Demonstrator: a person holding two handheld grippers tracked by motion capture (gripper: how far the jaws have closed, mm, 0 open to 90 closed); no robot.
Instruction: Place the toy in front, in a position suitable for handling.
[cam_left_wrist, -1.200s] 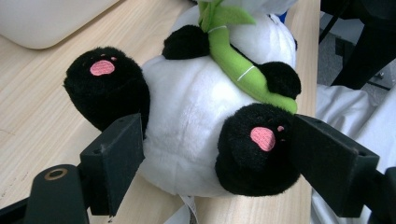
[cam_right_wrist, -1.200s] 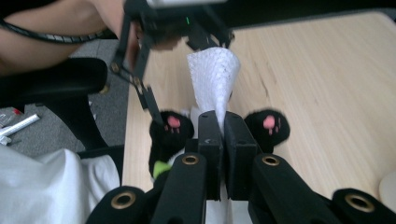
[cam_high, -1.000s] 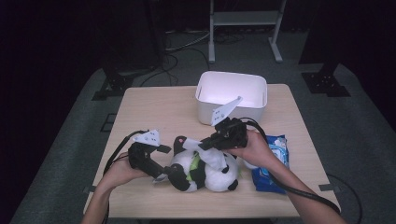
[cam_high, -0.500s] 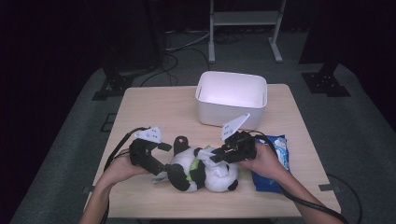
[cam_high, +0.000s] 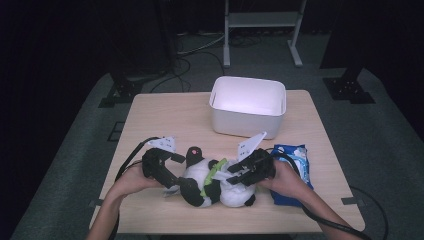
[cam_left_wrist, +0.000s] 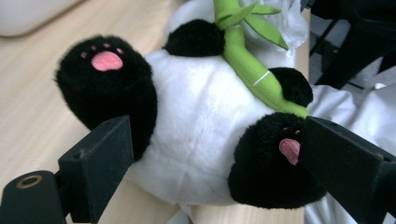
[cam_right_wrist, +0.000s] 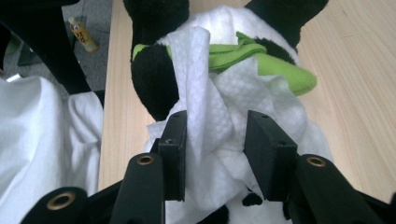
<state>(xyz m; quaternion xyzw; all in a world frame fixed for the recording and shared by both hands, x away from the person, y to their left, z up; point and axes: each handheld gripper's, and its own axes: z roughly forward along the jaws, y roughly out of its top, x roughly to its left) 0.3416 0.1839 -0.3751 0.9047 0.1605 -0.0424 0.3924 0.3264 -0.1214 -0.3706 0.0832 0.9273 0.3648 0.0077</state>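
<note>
A black-and-white panda plush with a green bamboo sprig lies on its back near the table's front edge. My left gripper straddles its lower body. One pad presses each black hind leg, and its jaws have just been opening wider. In the left gripper view the plush's belly sits between the jaws of the left gripper. My right gripper rests low over the plush's head end. Its jaws have just been opening, and a crumpled white wipe stands loose between the jaws of the right gripper.
A white bin stands at the back middle of the wooden table. A blue pack of wipes lies under my right hand, near the table's right edge. Cables trail from both grippers towards the front edge.
My right gripper has sunk onto the plush's head end and its jaws have spread apart around the wipe. The left hand has stayed at the plush's legs.
</note>
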